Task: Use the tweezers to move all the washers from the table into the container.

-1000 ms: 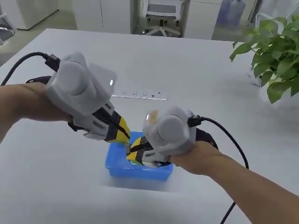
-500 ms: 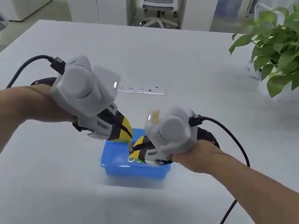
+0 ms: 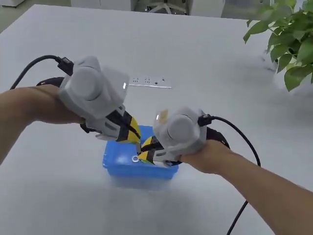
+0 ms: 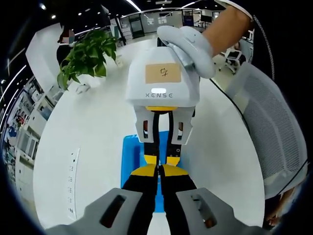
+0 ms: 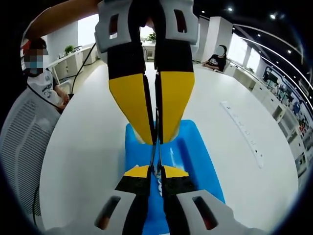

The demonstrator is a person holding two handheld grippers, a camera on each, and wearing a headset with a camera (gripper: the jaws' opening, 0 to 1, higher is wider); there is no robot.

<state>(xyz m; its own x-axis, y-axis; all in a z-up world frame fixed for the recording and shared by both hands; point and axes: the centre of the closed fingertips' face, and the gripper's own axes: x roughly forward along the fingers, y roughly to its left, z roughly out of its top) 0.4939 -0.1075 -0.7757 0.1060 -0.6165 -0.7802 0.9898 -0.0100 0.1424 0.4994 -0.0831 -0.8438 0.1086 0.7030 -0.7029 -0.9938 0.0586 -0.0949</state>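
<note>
Grippers meet tip to tip over the blue container point(image 3: 115, 165), which sits on the white table point(image 3: 210, 58). Left gripper point(image 3: 133, 140) comes in from the left and the right gripper point(image 3: 145, 155) from the right, each held in a hand.

Right gripper view: own jaws point(image 5: 155, 172) are drawn narrow, nearly touching, with the thin metal tweezers point(image 5: 156, 149) running up between them. The left gripper point(image 5: 155, 138) hangs in from the top, its yellow tips pressed close on the same tweezers. Below both lies the container's blue floor point(image 5: 195, 147).

Left gripper view: same pairing seen from the other side, own jaws point(image 4: 158, 172) narrow, right gripper point(image 4: 160, 159) opposite and just touching.

Washer point(image 3: 135, 158): one small ring shows in the head view, just under the jaw tips at the container's near edge (cannot tell whether the tweezers grip it or it lies inside).

Beyond the container are a power strip point(image 3: 146, 82) on the table and a leafy plant point(image 3: 288, 34) at the far right.
</note>
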